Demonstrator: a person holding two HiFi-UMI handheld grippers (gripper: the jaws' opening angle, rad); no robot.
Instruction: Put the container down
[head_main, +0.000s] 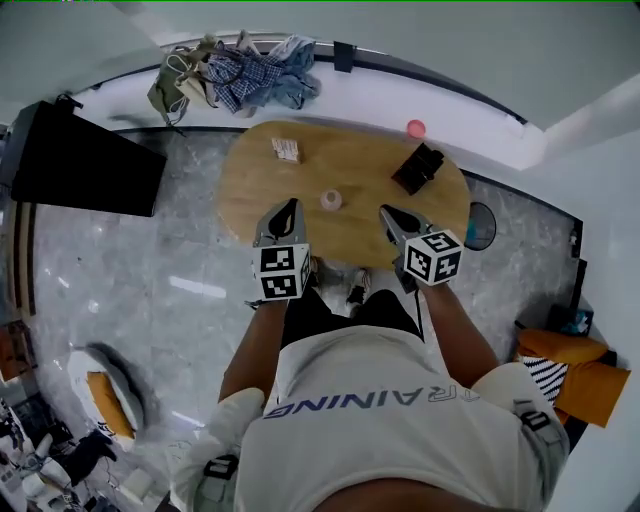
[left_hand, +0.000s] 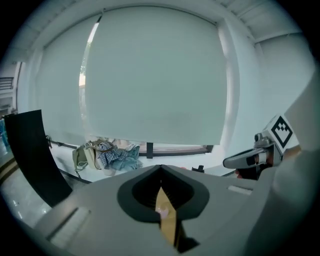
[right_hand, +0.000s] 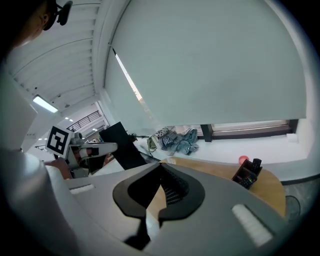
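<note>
A small pinkish container (head_main: 331, 200) stands upright on the oval wooden table (head_main: 350, 160), near its front edge. My left gripper (head_main: 292, 205) hovers just left of the container, apart from it, jaws shut with nothing between them. My right gripper (head_main: 386, 212) hangs to the container's right, also shut and empty. In the left gripper view the jaws (left_hand: 161, 168) meet at their tips, and a strip of table with a pink speck (left_hand: 162, 212) shows through the slot below. In the right gripper view the jaws (right_hand: 161, 165) likewise meet over the tabletop.
A black device (head_main: 418, 167) lies at the table's right. A small box (head_main: 287, 150) sits at the back left. A pink ball (head_main: 415, 128) rests on the ledge, beside a pile of clothes (head_main: 240, 70). A black panel (head_main: 85, 160) stands at left.
</note>
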